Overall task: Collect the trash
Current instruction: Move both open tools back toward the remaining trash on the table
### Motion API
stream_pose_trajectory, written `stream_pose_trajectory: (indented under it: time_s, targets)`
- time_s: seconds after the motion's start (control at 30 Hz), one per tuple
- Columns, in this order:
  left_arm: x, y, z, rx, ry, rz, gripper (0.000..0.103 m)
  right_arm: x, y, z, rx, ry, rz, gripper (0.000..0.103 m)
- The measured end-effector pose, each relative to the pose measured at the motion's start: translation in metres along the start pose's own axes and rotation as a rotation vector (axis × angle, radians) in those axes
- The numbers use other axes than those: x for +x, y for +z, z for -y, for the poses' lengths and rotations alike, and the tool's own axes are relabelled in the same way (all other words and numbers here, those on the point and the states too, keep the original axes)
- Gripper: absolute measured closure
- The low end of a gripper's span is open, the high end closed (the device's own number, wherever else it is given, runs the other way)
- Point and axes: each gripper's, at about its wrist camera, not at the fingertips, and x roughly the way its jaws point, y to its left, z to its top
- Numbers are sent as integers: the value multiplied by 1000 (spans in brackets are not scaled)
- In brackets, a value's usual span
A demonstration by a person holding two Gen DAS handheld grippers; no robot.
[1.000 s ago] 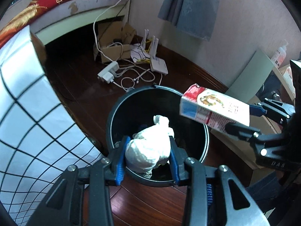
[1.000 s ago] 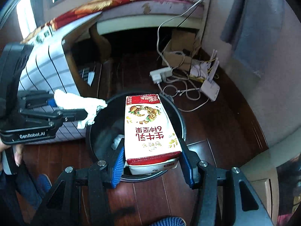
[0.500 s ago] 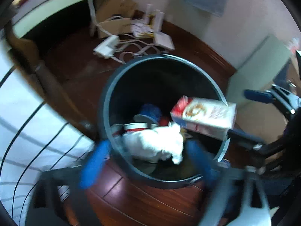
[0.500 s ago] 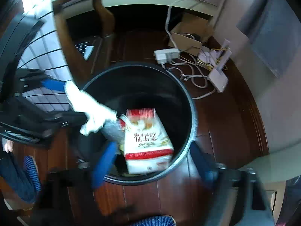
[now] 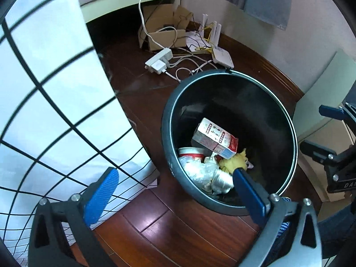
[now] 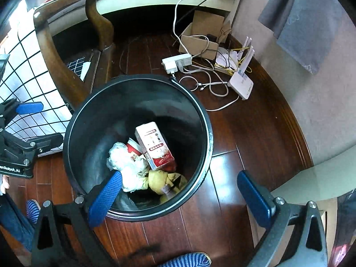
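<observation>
Looking down past your two claws, you have both of them spread wide and holding nothing; the left gripper (image 5: 171, 191) hangs over the near-left lip of the bin (image 5: 287, 120), its right finger (image 5: 249, 191) reaching in over the rim and its left finger (image 5: 100, 193) out over the checked cloth (image 5: 55, 93); the right gripper (image 6: 180, 193) straddles the near-right wall, one pad inside, one over the floor (image 6: 233, 155).

The trash lies inside the bin, at the bottom: the carton (image 6: 155, 146) lies tilted, long axis running away from you and a little leftward in the right view, resting on a red cup (image 5: 191, 153); the tissue (image 6: 126, 162) is bunched just left of it, touching; yellow scraps (image 6: 160, 180) lie nearest you.

So nothing in the bin needs a grip; what the next move turns on is that any further trash lies outside these walls, and I cannot see a loose piece on the floor; only a power strip (image 6: 178, 62), cables, a router (image 6: 241, 84) and a cardboard box (image 6: 200, 37) beyond the far rim, which look like fixtures, not litter.

Both wrists are pitched steeply down, side by side; you would do well to lift and level them before you turn to search.
</observation>
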Motion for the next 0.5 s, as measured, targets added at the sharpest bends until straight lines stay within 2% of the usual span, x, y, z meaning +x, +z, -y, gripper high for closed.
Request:
stream_pose_trajectory:
  time_s: [0.5]
  targets:
    - [-16,3,1,10,24,31,0,-11,1,-7,0,16,22,0]
